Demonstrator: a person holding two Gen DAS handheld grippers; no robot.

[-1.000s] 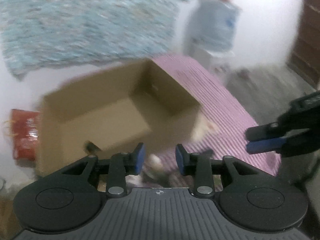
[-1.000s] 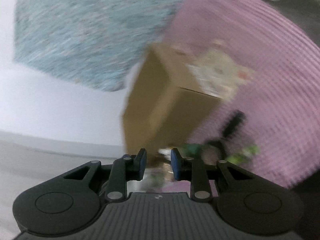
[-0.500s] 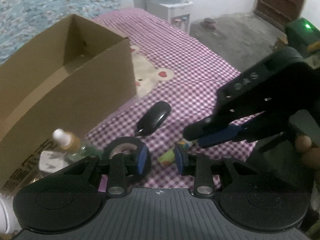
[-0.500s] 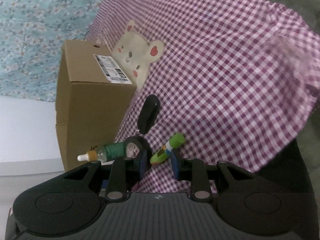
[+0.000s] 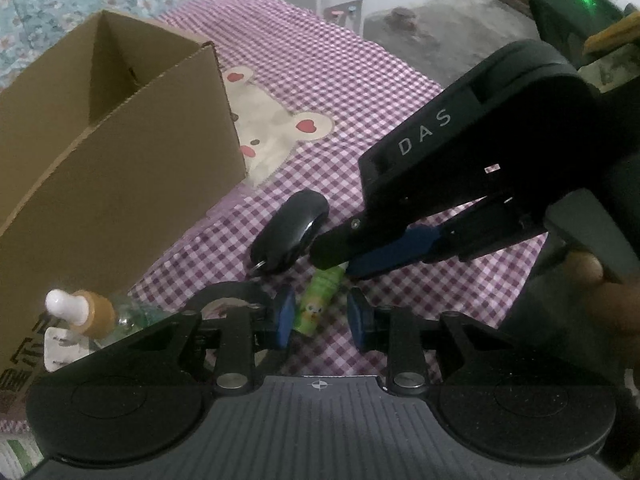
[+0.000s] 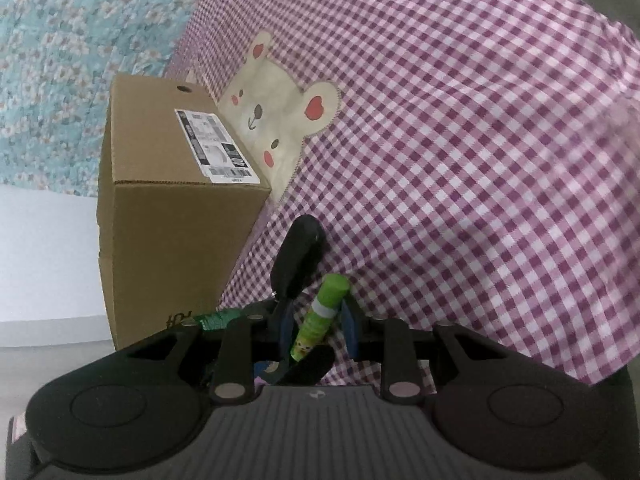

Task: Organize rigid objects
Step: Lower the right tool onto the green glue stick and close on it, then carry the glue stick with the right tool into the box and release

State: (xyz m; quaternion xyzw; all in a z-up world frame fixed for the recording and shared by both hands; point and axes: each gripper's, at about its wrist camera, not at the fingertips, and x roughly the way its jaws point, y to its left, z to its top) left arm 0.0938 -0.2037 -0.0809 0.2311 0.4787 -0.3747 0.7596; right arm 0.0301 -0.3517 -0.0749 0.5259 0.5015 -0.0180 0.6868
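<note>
At the bottom centre of the left wrist view, the left gripper (image 5: 320,318) has its jaws spread, with the lower end of a green glue stick (image 5: 322,298) lying between the blue pads on the purple checked cloth (image 5: 400,92). The right gripper (image 5: 340,256) reaches in from the right of that frame, its tips at the stick's upper end. In the right wrist view, the right gripper (image 6: 316,326) stands apart around the glue stick (image 6: 320,316), not pressing it. A black oval case (image 5: 290,232) lies just above the stick, touching or nearly so. An open cardboard box (image 5: 104,152) fills the left. A dropper bottle (image 5: 86,312) lies at lower left beside the box.
</note>
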